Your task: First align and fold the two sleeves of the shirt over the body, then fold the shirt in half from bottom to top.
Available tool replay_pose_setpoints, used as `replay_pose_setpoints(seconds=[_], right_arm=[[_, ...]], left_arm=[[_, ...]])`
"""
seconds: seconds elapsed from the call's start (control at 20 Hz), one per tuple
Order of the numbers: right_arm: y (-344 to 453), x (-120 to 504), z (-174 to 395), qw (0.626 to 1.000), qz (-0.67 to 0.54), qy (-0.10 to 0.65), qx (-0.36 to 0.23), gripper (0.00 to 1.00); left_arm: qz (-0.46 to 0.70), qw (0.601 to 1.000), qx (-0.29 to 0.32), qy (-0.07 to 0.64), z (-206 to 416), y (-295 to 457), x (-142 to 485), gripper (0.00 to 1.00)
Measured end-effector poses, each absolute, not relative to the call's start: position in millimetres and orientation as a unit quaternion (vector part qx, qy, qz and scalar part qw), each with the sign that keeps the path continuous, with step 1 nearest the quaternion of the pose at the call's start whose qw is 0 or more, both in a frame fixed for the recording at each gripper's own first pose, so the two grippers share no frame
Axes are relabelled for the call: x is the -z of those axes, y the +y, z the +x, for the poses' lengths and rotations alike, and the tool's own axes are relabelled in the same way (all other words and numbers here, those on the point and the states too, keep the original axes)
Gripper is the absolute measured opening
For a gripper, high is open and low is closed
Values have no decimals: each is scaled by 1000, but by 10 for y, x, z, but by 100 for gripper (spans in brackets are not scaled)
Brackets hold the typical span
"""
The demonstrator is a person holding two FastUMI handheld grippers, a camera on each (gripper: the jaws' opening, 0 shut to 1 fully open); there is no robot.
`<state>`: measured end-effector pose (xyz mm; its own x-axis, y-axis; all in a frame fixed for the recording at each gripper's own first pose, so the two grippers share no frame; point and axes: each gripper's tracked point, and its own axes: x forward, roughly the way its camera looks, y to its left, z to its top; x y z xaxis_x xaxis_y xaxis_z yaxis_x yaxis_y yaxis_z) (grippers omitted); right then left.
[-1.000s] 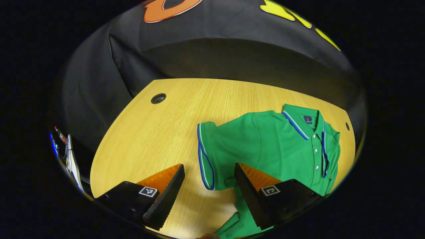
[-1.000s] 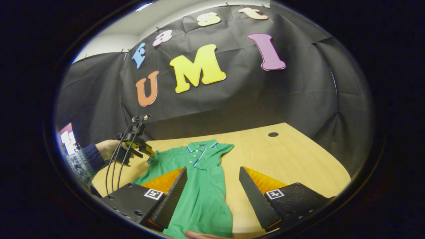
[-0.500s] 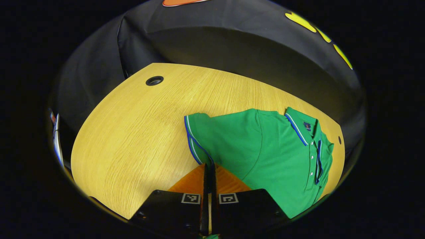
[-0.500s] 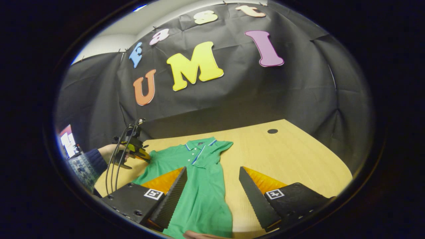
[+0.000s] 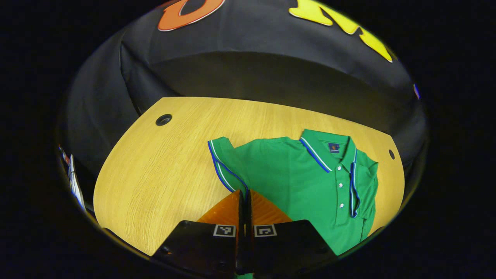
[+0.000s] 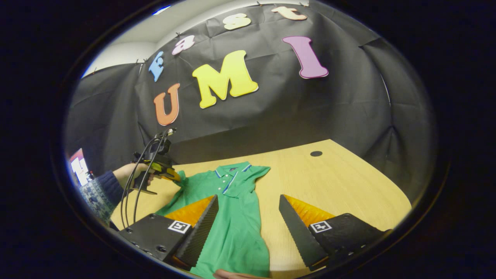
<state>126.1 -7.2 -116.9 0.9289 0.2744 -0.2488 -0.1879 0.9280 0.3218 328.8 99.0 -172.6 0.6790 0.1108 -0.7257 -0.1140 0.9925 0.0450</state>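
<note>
The shirt (image 5: 294,182) is matt knit cloth; the worktop (image 5: 162,170) is smooth, grained wood with a slight sheen.

Dark blue knitted sleeve (image 6: 105,185), perhaps patterned lower down, black cables (image 6: 133,186), square markers (image 5: 224,230) on black gripper bodies

A recording booth, office-like: black cloth wall (image 6: 271,116) behind a wooden desk (image 5: 174,162) with cable holes (image 5: 163,119) (a lit screen (image 6: 79,166) glows alongside).

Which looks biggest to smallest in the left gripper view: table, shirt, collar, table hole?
1. table
2. shirt
3. collar
4. table hole

Apparent size only; the fisheye distorts.
</note>
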Motion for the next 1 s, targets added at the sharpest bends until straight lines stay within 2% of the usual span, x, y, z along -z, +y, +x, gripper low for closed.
replay_pose_setpoints(seconds=[0.05,0.15,0.2,0.3,0.45,0.55,0.6,0.7,0.8,1.0], right_arm=[[-97,1163,1276,971,151,146,-118,99],[-162,1152,1295,970,157,145,-113,99],[-191,1162,1306,970,161,145,-111,92],[-234,1169,1319,969,168,147,-107,96],[-282,1153,1330,969,169,146,-103,96],[-319,1150,1331,971,165,144,-99,96],[-332,1148,1336,972,162,142,-98,99],[-341,1137,1329,972,160,142,-95,92],[-322,1116,1314,972,160,142,-96,96],[-312,1008,1238,975,150,134,-93,95]], left_arm=[[21,917,-54,394,3303,887,1701,3],[76,917,-34,390,3324,626,1722,3],[108,915,-20,387,3328,476,1734,4],[170,909,-2,381,3367,251,1770,4],[181,906,5,382,3368,-15,1845,7],[178,915,-7,362,3376,-42,1718,66],[172,920,-9,352,3394,-48,1666,95],[144,930,-6,339,3309,-102,1521,99],[116,939,-4,325,3165,-137,1335,100],[113,960,-13,256,2793,-26,829,99]])
